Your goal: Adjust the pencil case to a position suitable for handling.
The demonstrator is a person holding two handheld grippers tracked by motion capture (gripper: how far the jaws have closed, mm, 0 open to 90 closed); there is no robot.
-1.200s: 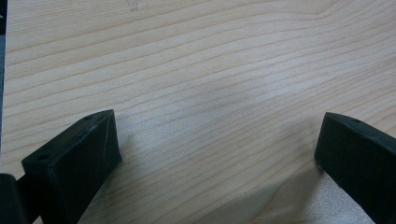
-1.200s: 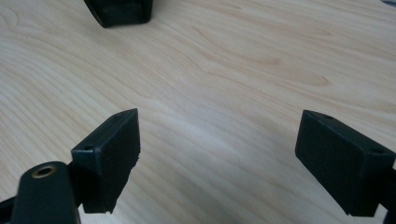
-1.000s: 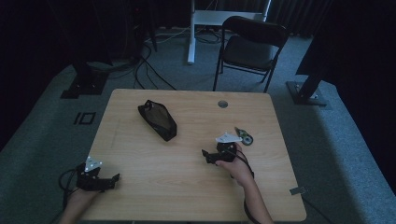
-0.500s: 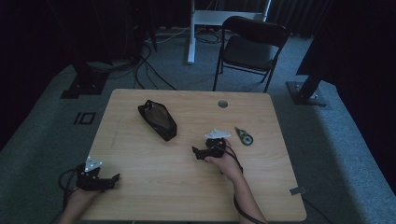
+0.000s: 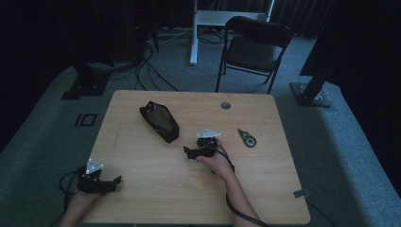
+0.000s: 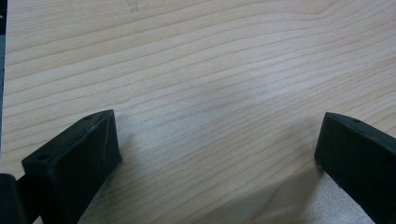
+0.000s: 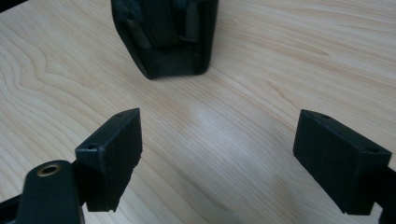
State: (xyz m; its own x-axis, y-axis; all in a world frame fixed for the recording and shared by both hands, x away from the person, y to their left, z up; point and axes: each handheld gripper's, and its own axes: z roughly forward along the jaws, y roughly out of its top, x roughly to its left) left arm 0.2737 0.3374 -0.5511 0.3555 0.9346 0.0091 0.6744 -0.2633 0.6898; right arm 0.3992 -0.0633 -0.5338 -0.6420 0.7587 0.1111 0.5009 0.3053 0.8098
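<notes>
A black pouch point(image 5: 159, 121) lies open-topped on the wooden table point(image 5: 142, 198), left of centre toward the back. My right gripper point(image 5: 188, 152) stands open just to the pouch's right, nothing between its jaws; in the right gripper view the pouch's near end point(image 7: 164, 37) sits a short way ahead of the gripper point(image 7: 219, 154). A small round tape dispenser point(image 5: 247, 138) lies to the right of that hand. At the table's front left my left gripper point(image 5: 116, 182) rests open over bare wood, and the left gripper view looks past the gripper point(image 6: 217, 149) onto wood grain.
A round grommet hole point(image 5: 225, 105) sits near the table's back edge. A black folding chair point(image 5: 253, 49) and a white desk leg point(image 5: 194, 33) stand behind the table. Cables point(image 5: 142, 66) and stand bases point(image 5: 309, 94) lie on the carpet around it.
My right gripper has moved left across the table, away from the tape dispenser and toward the pouch. The left gripper has stayed put.
</notes>
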